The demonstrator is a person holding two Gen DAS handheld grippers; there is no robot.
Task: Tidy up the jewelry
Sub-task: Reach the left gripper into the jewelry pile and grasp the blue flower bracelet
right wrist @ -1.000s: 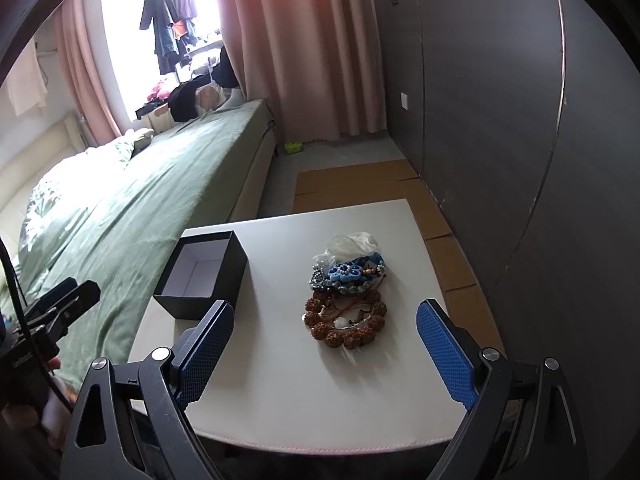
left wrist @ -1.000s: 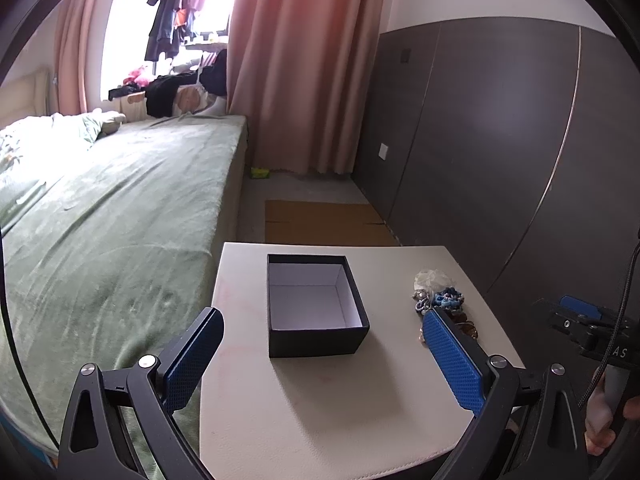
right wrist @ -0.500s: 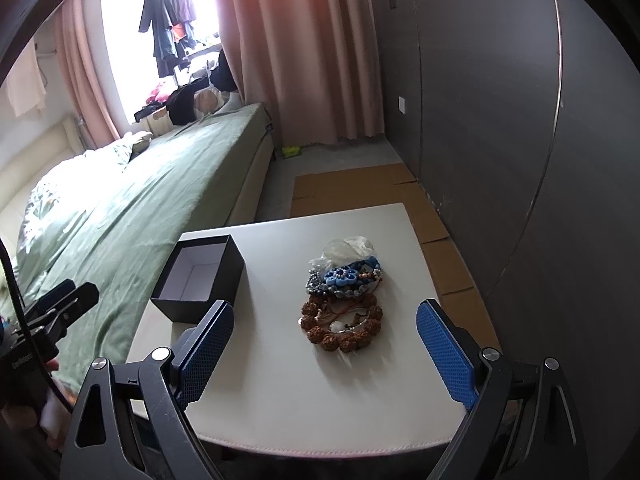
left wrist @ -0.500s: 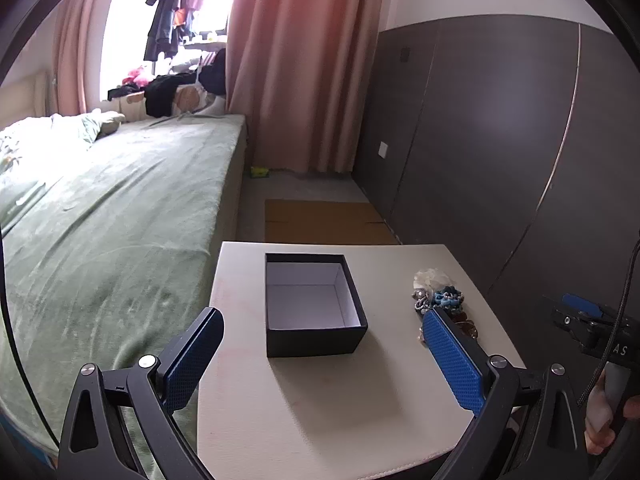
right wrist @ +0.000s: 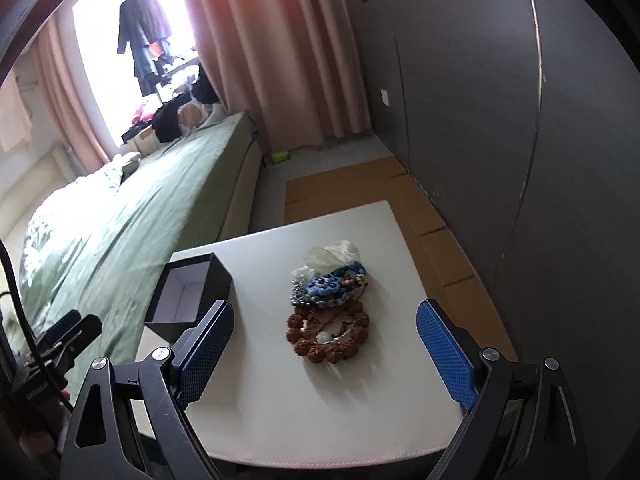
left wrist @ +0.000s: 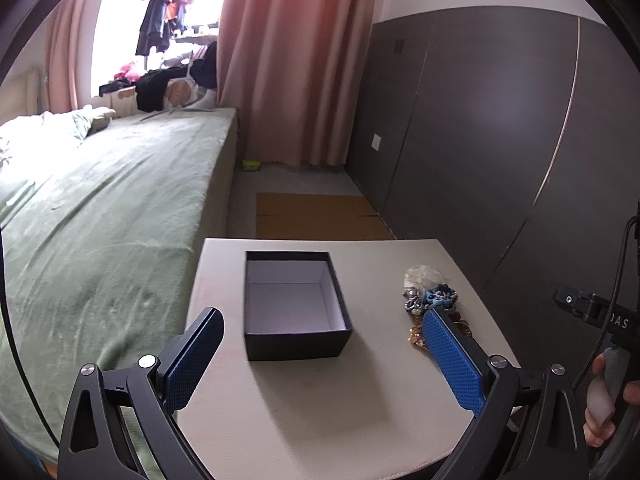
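Observation:
An open black box (left wrist: 294, 306) with a white inside stands empty on the white table (left wrist: 320, 408); it also shows in the right wrist view (right wrist: 188, 300). A pile of jewelry (right wrist: 330, 286) lies right of it: a blue and silver bead cluster, a clear bag, and a brown bead bracelet (right wrist: 328, 334). The pile shows in the left wrist view (left wrist: 430, 298), partly hidden by a finger. My left gripper (left wrist: 322, 356) is open and empty, above the table just in front of the box. My right gripper (right wrist: 324, 354) is open and empty, just in front of the bracelet.
A bed with a green cover (left wrist: 88, 216) runs along the table's left side. A dark panel wall (right wrist: 500, 120) stands to the right. Flat cardboard (right wrist: 360, 188) lies on the floor beyond the table. Pink curtains (left wrist: 296, 60) hang at the back.
Both grippers have moved a little forward and lower toward the table. The right view has turned slightly, with the jewelry now larger. The box and jewelry have not moved.

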